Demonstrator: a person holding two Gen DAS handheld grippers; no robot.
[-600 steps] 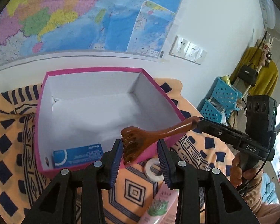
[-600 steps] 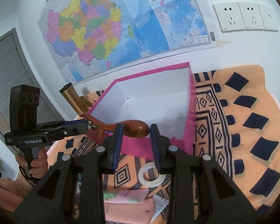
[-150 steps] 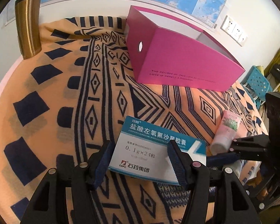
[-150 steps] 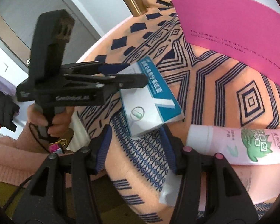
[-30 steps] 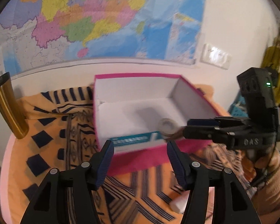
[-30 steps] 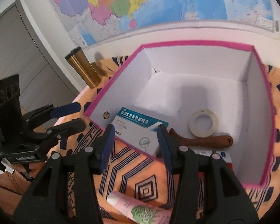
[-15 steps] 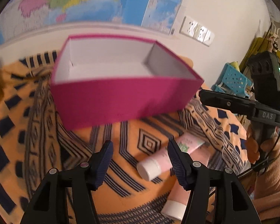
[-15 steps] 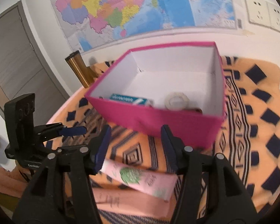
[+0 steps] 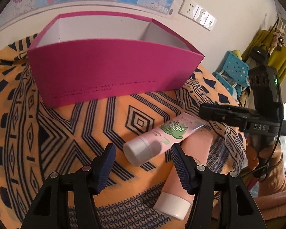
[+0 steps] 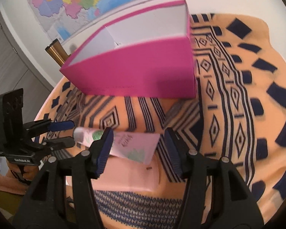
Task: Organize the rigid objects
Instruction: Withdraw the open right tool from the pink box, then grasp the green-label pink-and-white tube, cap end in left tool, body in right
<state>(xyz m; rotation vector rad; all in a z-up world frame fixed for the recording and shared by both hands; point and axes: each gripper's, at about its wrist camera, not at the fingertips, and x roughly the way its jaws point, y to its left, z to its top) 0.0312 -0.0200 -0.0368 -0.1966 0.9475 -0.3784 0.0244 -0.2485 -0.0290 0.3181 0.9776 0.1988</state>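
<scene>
Tongs now lower; "DAS" tongs (image 9: 206, 112)

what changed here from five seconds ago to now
The medicine carton both grippers handled on the cloth has gone into the pink box. The left hand-held gripper and right hand-held gripper, its jaws just opened wider, are empty and have come down over the green-leaf tube. The tube, the plain pink tube and the box stayed put.

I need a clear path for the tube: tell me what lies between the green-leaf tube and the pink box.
Only bare patterned cloth between the green-leaf tube and the pink box, shown in the left wrist view.
</scene>
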